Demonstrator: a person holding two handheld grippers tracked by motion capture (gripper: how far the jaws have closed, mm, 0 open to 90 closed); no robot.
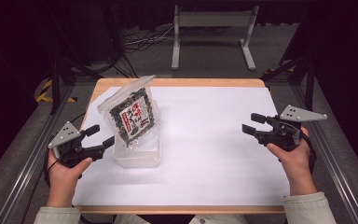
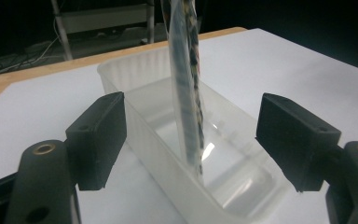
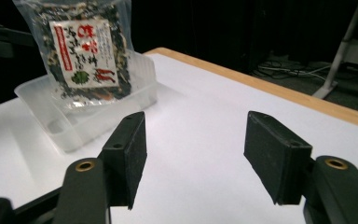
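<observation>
Covering most of the wooden table [image 1: 177, 82] was a white sheet [image 1: 214, 149], likely laid to give a plain working surface. On its left part sat a clear rectangular plastic tub [image 1: 137, 156], and a clear plastic packet of dark dried flakes with a red-and-white label [image 1: 131, 116] stood nearly upright in it, leaning toward the far-left; the tub's walls seemed to be what kept it propped. The left gripper [image 1: 100, 137] sat just beside the tub's near-left end, jaws spread, apparently lined up with the tub and the packet's thin edge. The right gripper [image 1: 254, 123] waited well apart at the sheet's right edge, jaws likewise spread and pinching nothing, pointed across toward the packet.
</observation>
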